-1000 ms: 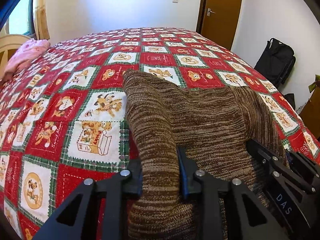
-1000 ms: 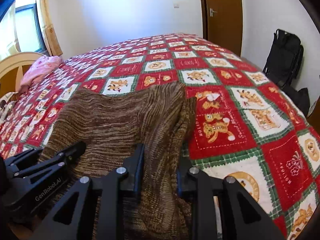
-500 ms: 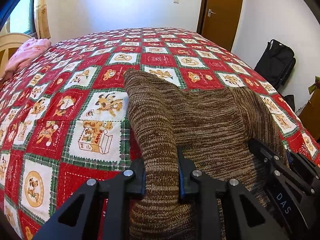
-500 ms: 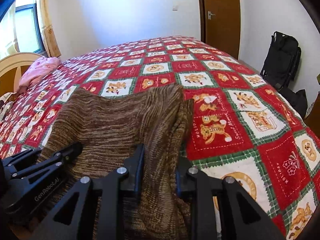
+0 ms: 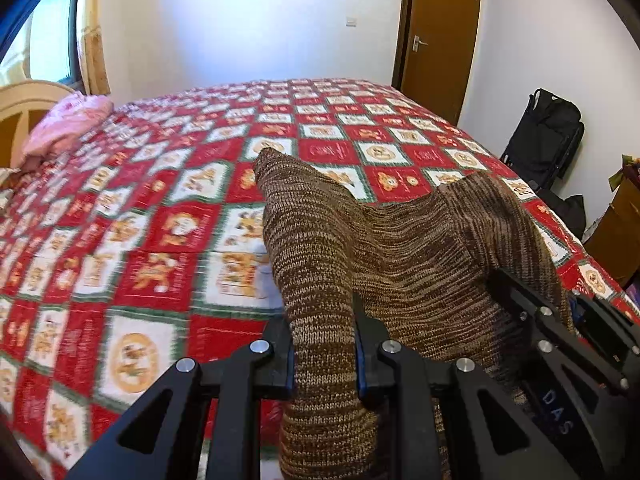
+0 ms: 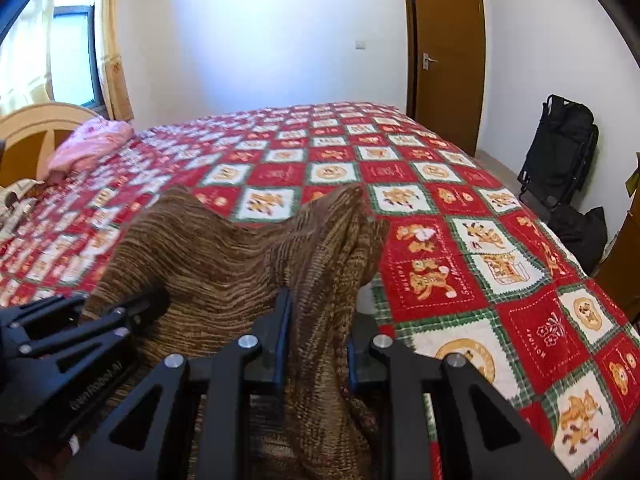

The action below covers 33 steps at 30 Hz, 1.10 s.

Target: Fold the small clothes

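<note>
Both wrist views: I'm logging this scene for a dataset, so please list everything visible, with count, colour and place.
knit garment: one, brown, lifted off the near end of the bed, gripped at two edges
bedspread: one, red, white and green patchwork, covering the bed
pink cloth: one, far left by the headboard
headboard: one, cream, far left
door: one, brown, shut, back right
black bag: one, against the right wall
window: one, yellow curtain, back left
left gripper: black fingers shut on garment
right gripper: black fingers shut on garment
</note>
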Motion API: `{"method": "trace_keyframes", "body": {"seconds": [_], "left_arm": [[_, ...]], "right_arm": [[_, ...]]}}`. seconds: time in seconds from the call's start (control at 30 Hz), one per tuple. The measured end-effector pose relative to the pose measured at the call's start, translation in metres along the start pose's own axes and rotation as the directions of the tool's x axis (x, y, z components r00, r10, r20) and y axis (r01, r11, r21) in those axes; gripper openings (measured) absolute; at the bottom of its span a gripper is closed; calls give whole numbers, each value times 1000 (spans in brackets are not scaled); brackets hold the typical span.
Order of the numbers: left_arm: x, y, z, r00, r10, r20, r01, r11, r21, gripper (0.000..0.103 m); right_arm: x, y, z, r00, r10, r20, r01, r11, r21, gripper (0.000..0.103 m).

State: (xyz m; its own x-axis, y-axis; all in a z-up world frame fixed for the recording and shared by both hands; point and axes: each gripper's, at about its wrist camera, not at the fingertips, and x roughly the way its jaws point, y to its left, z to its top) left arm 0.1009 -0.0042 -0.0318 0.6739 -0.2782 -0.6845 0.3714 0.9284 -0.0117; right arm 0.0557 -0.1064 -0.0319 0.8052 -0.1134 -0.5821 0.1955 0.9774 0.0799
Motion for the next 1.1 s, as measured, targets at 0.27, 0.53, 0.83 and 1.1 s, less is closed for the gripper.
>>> {"method": "trace_keyframes", "body": {"seconds": [0.27, 0.53, 0.83, 1.1], "left_arm": [[-32, 18, -11, 999, 30, 17, -30, 999, 13, 22], [-49, 22, -22, 1000, 24, 17, -25, 999, 25, 22], [-79, -9, -27, 997, -66, 47, 61, 994, 94, 22], [-98, -38, -36, 988, -143, 51, 135, 982, 131, 22]], "right_arm": [[-25, 23, -7, 999, 45, 8, -45, 999, 22, 24], [-44, 31, -18, 999, 52, -5, -51, 997, 59, 24], [-92, 5, -23, 1000, 19, 22, -22, 991, 134, 24], [-129, -17, -32, 998, -42, 48, 34, 987, 157, 24]]}}
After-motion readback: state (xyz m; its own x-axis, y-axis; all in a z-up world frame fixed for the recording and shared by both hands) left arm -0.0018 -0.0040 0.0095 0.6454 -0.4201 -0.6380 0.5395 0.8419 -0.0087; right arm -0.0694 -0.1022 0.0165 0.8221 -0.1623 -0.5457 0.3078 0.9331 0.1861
